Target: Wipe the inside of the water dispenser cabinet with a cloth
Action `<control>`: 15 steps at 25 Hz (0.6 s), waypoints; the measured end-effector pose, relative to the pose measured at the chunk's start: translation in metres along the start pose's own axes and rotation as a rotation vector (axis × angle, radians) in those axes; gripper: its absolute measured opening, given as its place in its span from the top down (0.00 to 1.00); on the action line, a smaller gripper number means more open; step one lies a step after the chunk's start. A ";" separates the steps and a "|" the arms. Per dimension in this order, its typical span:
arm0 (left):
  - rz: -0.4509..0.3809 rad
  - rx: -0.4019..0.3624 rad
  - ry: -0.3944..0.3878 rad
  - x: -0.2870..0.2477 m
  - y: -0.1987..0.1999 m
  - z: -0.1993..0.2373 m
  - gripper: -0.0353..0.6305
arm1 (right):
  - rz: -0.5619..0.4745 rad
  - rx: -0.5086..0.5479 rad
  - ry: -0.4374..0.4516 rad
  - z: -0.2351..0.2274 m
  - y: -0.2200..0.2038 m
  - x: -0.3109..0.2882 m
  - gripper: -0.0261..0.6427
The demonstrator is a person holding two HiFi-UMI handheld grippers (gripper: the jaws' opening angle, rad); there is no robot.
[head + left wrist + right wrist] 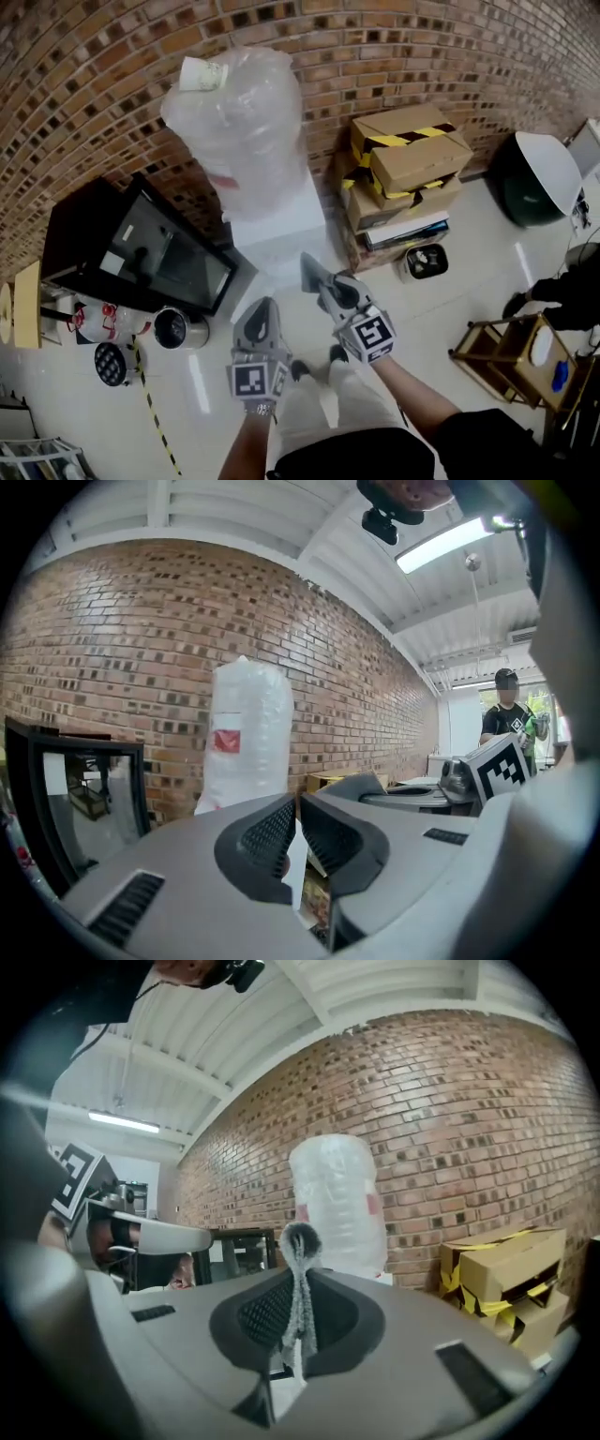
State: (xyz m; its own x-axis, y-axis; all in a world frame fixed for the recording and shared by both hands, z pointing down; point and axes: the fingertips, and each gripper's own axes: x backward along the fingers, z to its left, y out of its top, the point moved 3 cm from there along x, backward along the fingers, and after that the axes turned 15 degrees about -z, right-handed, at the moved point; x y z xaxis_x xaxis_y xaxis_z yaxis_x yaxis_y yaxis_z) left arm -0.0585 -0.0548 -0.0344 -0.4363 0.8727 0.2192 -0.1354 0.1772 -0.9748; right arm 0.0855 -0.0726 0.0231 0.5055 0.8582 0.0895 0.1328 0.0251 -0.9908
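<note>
Facing: the water dispenser is standing against the brick wall, straight ahead of both grippers, with a plastic-wrapped bottle on top. Its lower cabinet front is not showing from above.
Right hand-held gripper: the jaws are pinching a grey fuzzy cloth. A small loop is poking up above the pads; the rest is hanging out of sight.
Left hand-held gripper: the jaws are all but touching and carrying nothing — only the white dispenser is showing through the slit.
Step in hand: approaching. By my reading, wiping is not yet beginning.
Doing it well: I am judging that the left should be dealing with the cabinet door while the right is going in low — cloth flat to the walls, pinch firm.
Nearby: a black glass-door unit is sitting just left of the dispenser, with taped cardboard boxes to its right.
</note>
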 end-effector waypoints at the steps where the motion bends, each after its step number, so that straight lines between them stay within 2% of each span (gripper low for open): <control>1: -0.003 -0.012 -0.005 -0.002 0.008 -0.003 0.92 | -0.011 -0.004 0.001 -0.002 0.010 0.000 0.93; 8: -0.034 -0.027 -0.003 0.004 0.048 -0.020 0.92 | -0.021 -0.029 0.013 -0.002 0.042 0.025 0.93; 15: -0.054 0.015 -0.013 0.057 0.073 -0.018 0.92 | -0.032 -0.041 -0.034 0.056 0.084 0.055 0.93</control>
State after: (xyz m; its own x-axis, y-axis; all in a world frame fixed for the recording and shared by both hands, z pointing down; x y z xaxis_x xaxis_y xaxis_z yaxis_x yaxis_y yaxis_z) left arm -0.0771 0.0166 -0.0939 -0.4394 0.8560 0.2724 -0.1728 0.2171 -0.9607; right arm 0.0767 0.0048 -0.0608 0.4709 0.8744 0.1170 0.1837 0.0326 -0.9824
